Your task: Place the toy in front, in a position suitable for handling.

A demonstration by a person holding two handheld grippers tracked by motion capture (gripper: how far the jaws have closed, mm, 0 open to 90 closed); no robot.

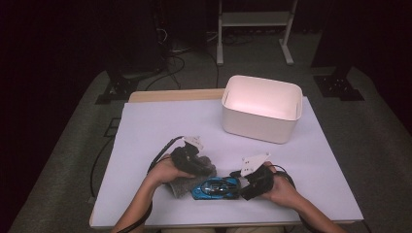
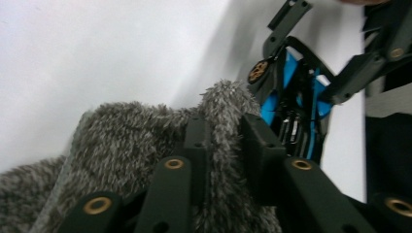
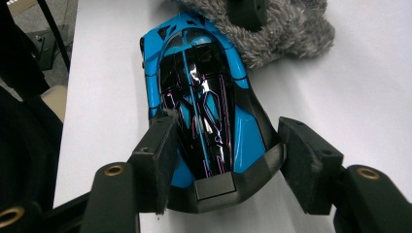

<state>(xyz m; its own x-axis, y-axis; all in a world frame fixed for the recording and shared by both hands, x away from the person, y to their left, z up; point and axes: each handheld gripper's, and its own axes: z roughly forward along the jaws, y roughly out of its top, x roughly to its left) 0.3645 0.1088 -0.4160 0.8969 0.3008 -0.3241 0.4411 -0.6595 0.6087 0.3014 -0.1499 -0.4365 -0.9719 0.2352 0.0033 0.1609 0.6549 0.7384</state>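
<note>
A blue and black toy car (image 1: 214, 188) lies on the white table near the front edge. My right gripper (image 1: 243, 191) comes at it from the right. In the right gripper view the right gripper (image 3: 228, 131) has its two pads against the sides of the car's (image 3: 204, 87) near end. A grey fuzzy cloth (image 1: 182, 187) lies just left of the car and touches it. My left gripper (image 1: 206, 170) is shut on a fold of that cloth (image 2: 126, 141), with the pile squeezed between the jaws of the left gripper (image 2: 223, 126). The car (image 2: 291, 97) shows just past it.
A white open bin (image 1: 260, 124) stands at the back right of the table (image 1: 160, 126). Cables trail from both grippers over the left and front edges. A white frame stands on the floor behind the table.
</note>
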